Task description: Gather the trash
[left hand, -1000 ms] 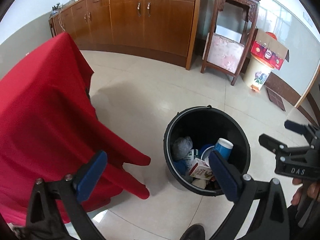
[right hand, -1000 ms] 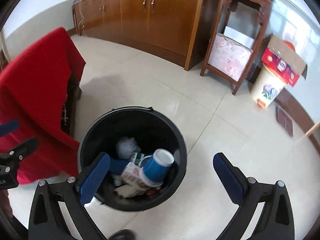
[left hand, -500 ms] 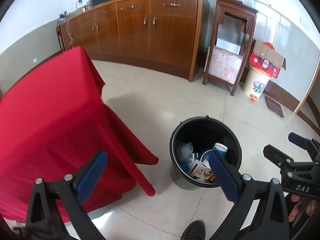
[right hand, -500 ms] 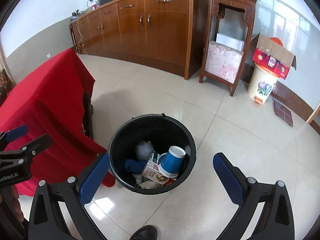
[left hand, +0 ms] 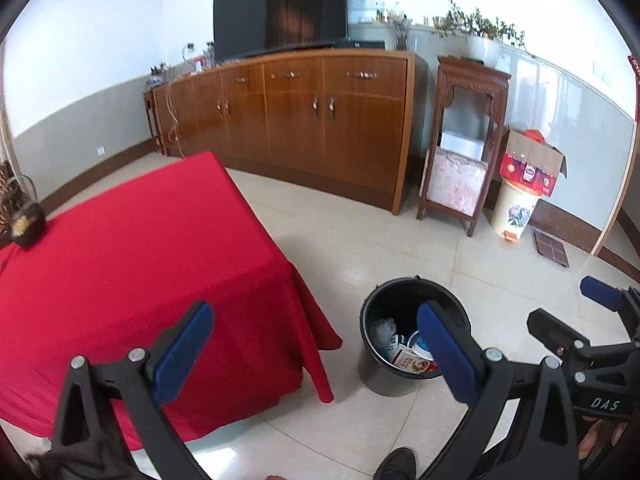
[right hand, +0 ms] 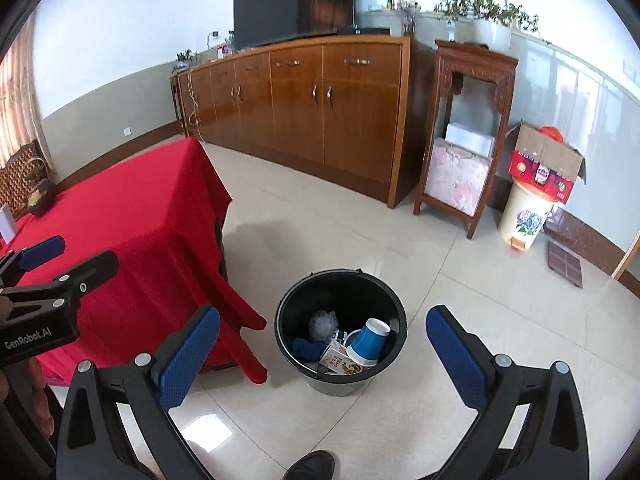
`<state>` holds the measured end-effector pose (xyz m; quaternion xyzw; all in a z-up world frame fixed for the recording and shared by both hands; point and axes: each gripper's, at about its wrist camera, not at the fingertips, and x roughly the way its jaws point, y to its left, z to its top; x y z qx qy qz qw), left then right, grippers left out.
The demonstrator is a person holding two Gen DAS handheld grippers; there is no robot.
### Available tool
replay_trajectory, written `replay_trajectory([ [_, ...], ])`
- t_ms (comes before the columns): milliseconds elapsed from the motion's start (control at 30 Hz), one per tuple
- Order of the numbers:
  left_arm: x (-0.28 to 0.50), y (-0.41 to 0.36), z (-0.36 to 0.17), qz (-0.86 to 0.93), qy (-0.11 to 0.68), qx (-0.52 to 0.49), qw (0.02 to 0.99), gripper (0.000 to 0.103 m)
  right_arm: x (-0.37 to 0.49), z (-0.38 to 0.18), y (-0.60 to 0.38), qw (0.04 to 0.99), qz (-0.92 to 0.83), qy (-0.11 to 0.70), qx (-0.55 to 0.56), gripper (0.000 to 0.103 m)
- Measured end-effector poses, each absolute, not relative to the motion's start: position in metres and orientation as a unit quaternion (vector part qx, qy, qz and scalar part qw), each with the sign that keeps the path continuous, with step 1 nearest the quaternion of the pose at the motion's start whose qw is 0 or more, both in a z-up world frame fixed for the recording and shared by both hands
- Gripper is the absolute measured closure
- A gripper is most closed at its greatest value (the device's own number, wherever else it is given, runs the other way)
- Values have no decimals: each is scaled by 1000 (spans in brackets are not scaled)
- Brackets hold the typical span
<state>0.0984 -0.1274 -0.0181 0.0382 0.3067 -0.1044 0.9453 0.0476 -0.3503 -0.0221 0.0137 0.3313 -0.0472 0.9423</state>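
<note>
- Both the left claw (left hand: 312, 348) and right claw (right hand: 322, 344) are hanging released, empty.
- The paper cup (right hand: 368, 342) in the black bucket (right hand: 292, 300) is looking light, crushable; pinching its rim gently seems best.

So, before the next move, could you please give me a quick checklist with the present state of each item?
1. Left gripper open and holding nothing: ok.
2. Right gripper open and holding nothing: ok.
3. Black bucket upright on the floor beside the red tablecloth: ok.
4. Trash inside the bucket, including the blue paper cup and a small carton: ok.
5. Room left in the bucket: ok, the pile sits well below the rim.
6. More trash to collect on the table: cannot tell; only a dark basket shows at its far edge.
</note>
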Motion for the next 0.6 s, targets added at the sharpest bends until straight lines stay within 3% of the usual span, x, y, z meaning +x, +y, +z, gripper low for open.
replay_trajectory([
  [367, 58, -110, 22, -79, 239, 36, 967, 1, -5, 40, -332, 968, -80, 239, -14, 0],
  [600, 52, -102, 26, -73, 231, 25, 970, 1, -8, 51, -325, 969, -76, 235, -4, 0],
])
